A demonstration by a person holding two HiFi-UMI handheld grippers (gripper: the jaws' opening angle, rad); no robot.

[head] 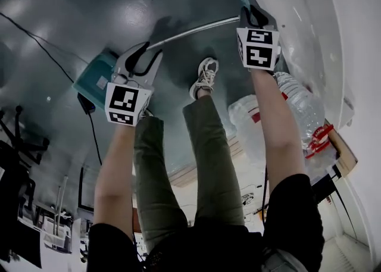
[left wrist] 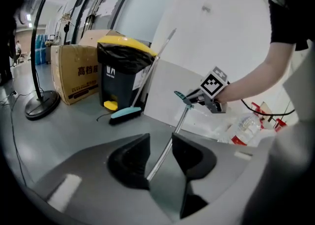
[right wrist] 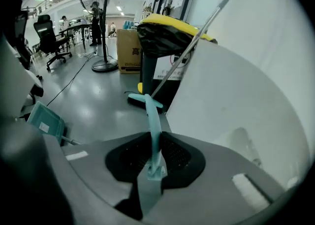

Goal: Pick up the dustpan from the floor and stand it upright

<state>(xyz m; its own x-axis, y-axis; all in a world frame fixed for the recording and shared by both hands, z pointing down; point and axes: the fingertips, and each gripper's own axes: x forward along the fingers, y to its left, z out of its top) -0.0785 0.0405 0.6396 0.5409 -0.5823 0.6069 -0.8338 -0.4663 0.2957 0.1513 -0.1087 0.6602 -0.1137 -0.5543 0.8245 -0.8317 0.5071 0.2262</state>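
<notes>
The dustpan's teal pan (head: pixel 94 79) hangs low at the left, and its thin metal pole (head: pixel 193 29) slants up to the right. My right gripper (head: pixel 253 10) is shut on the teal grip (right wrist: pixel 153 120) at the pole's top end; in the right gripper view the grip runs out from between the jaws (right wrist: pixel 156 162), and the pan (right wrist: pixel 47 120) shows at the left. My left gripper (head: pixel 144 55) sits near the pan end. In the left gripper view the pole (left wrist: pixel 170 145) passes through the gap of its jaws (left wrist: pixel 160 159), which stand apart around it without pressing.
A black bin with a yellow lid (left wrist: pixel 123 69) stands by a white panel (left wrist: pixel 206 42), with a teal-headed broom (left wrist: pixel 125 114) leaning there. A cardboard box (left wrist: pixel 78 76) and a fan stand (left wrist: pixel 42 106) are further left. Large water bottles (head: pixel 297 110) lie right; the person's shoe (head: pixel 204 77) is below the pole.
</notes>
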